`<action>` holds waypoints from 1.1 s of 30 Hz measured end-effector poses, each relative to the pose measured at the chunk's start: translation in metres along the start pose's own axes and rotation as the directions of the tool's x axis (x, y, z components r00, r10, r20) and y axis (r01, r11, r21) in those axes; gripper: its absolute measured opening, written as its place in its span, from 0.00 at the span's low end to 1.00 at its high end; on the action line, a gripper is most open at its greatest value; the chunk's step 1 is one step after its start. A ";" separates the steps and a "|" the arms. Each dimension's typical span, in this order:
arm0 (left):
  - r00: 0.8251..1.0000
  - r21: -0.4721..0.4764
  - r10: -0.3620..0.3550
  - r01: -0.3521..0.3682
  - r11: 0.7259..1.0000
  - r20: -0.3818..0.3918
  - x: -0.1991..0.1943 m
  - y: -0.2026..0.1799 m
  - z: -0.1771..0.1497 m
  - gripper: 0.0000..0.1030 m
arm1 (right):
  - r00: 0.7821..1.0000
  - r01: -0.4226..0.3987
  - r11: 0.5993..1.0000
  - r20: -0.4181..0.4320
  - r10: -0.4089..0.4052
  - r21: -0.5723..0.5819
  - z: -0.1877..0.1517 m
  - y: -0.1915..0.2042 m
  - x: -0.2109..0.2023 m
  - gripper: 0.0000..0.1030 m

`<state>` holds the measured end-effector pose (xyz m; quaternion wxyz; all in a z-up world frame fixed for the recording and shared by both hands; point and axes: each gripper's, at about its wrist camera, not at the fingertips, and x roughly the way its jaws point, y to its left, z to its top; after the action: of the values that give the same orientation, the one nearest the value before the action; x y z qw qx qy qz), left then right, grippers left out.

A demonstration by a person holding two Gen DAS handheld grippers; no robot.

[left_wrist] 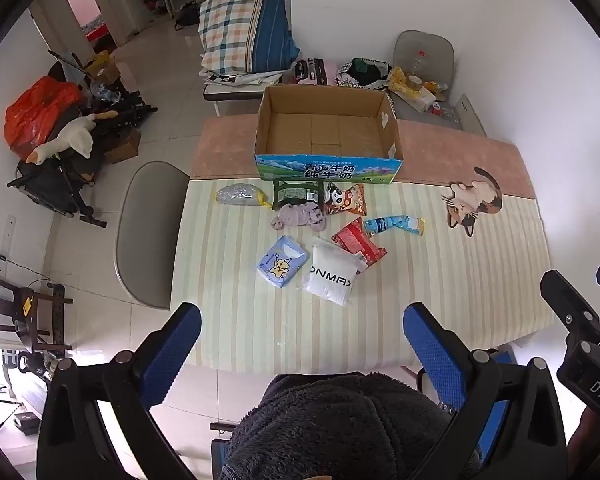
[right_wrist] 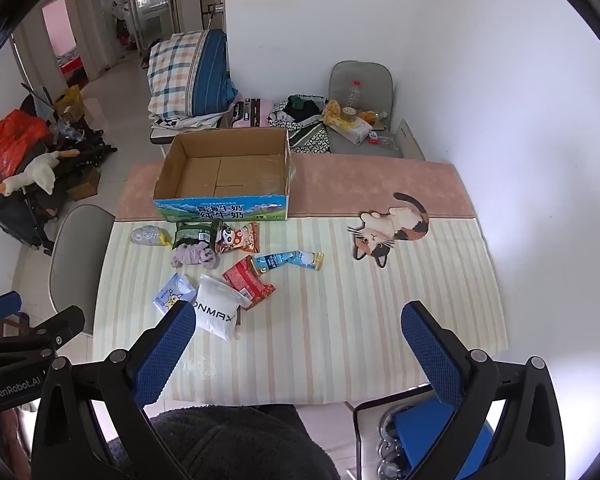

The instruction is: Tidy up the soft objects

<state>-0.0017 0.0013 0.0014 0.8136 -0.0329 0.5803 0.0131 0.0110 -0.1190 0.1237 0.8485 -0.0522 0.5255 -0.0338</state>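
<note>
Striped counter [left_wrist: 380, 320] holds scattered soft packets [left_wrist: 330, 276] before a cardboard box [left_wrist: 328, 160]; left hand-held gripper [left_wrist: 302, 332] and right hand-held gripper [right_wrist: 296, 330] gape wide, empty.

The desk [left_wrist: 460, 272] wears a striped cloth with a pink band at its far end. On it sit an open cardboard box [left_wrist: 328, 136], snack packets [left_wrist: 346, 200], a crumpled purple cloth [left_wrist: 300, 218], a white pouch [left_wrist: 332, 276] and a blue tube [left_wrist: 394, 225].

Handheld claws and wearer's clothing
Left claw [left_wrist: 302, 334], right claw [right_wrist: 296, 334]: black frames, silver screws, textured blue pads [left_wrist: 432, 350]; dark grey fleece garment [left_wrist: 340, 428].
</note>
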 end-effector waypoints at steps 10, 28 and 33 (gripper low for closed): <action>1.000 0.019 0.017 -0.018 1.000 0.003 -0.002 -0.006 0.002 1.00 | 1.000 -0.003 1.000 0.003 0.003 0.012 -0.007 0.002 -0.001 1.00; 0.999 0.024 0.034 -0.034 0.999 0.016 -0.008 -0.016 0.006 1.00 | 1.000 -0.004 1.000 0.016 0.004 0.024 -0.003 -0.011 -0.004 1.00; 0.999 0.017 0.035 -0.035 0.999 0.021 -0.009 -0.018 0.007 1.00 | 1.000 -0.006 1.000 0.018 0.006 0.020 -0.004 -0.012 -0.004 1.00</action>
<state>0.0029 -0.0159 0.0126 0.8195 -0.0157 0.5724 0.0228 0.0056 -0.1303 0.1270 0.8538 -0.0425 0.5176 -0.0361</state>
